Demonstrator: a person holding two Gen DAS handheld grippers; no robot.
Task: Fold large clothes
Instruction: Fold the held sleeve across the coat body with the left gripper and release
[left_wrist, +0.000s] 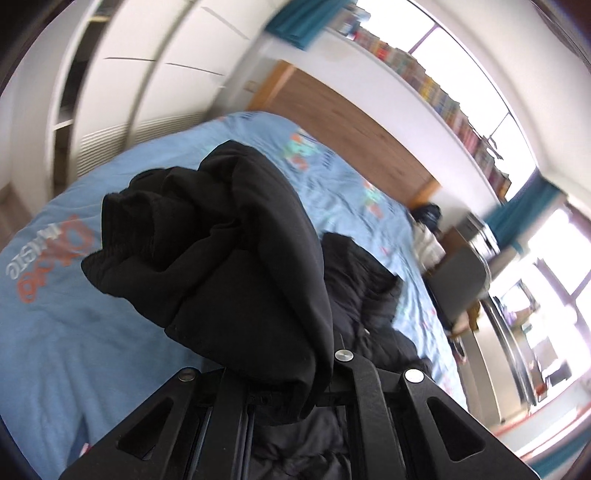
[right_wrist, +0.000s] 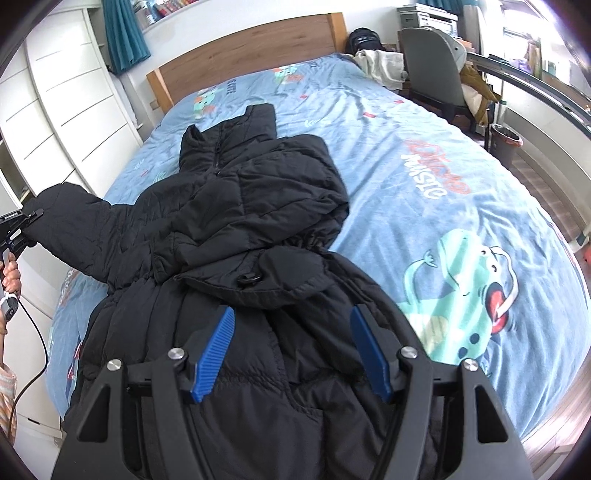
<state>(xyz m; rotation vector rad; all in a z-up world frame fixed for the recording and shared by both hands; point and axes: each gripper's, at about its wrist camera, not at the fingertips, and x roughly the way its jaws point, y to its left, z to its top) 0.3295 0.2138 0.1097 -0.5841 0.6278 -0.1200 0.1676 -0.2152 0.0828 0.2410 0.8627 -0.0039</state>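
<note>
A black puffer coat (right_wrist: 229, 229) lies front up on the blue bedspread (right_wrist: 424, 155), collar toward the headboard. One sleeve is folded across the chest; the other sleeve (right_wrist: 74, 218) is stretched out to the left. My left gripper (right_wrist: 26, 225) is shut on that sleeve's cuff and holds it up off the bed; in the left wrist view the bunched sleeve (left_wrist: 221, 251) drapes over the gripper (left_wrist: 295, 369) and hides its fingertips. My right gripper (right_wrist: 291, 321) is open with blue pads (right_wrist: 216, 354), empty, hovering above the coat's waist.
A wooden headboard (right_wrist: 251, 48) is at the far end. White wardrobe drawers (right_wrist: 66, 96) stand along the left. A grey chair (right_wrist: 432, 62), a waste bin (right_wrist: 506, 140) and clothes are beyond the bed's right side. A cable (right_wrist: 37, 332) hangs from the left gripper.
</note>
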